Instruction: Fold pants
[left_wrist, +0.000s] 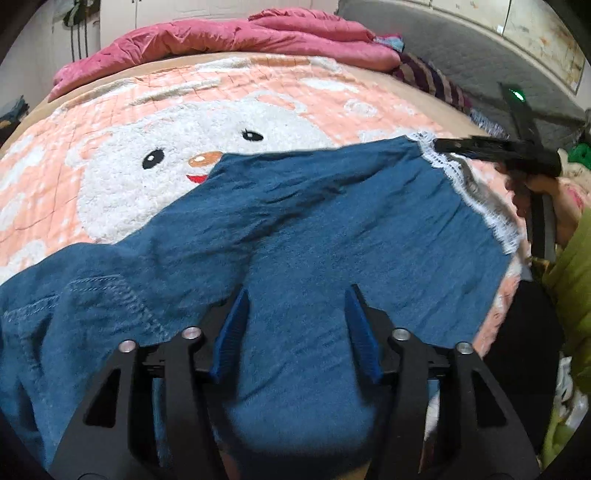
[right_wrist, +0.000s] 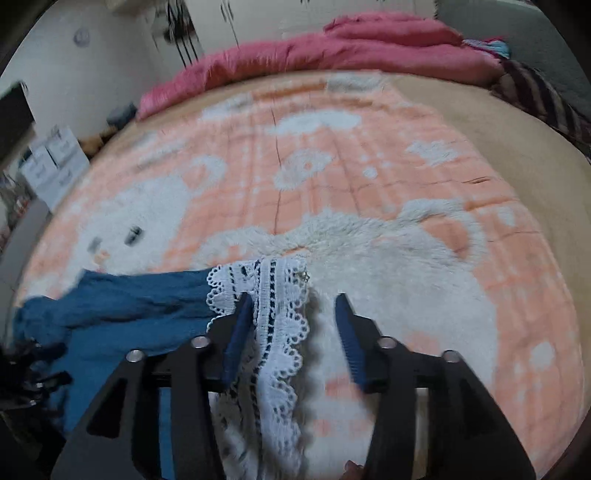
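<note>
Blue denim pants (left_wrist: 314, 236) with a white lace hem (left_wrist: 476, 195) lie spread across the pink and white plush blanket (left_wrist: 110, 122). My left gripper (left_wrist: 297, 295) is open, its blue fingers (left_wrist: 232, 325) just above the middle of the pants. My right gripper (right_wrist: 293, 299) is open over the lace hem (right_wrist: 277, 332), with the blue cloth (right_wrist: 122, 314) to its left. In the left wrist view the right gripper (left_wrist: 443, 145) shows as a dark blurred shape at the hem's far corner.
A pink quilt (left_wrist: 229, 40) lies bunched along the bed's far edge, with striped cloth (left_wrist: 432, 79) beside it. Green clothing (left_wrist: 569, 280) lies off the bed's right side. White boxes (right_wrist: 55, 162) stand at the left past the bed.
</note>
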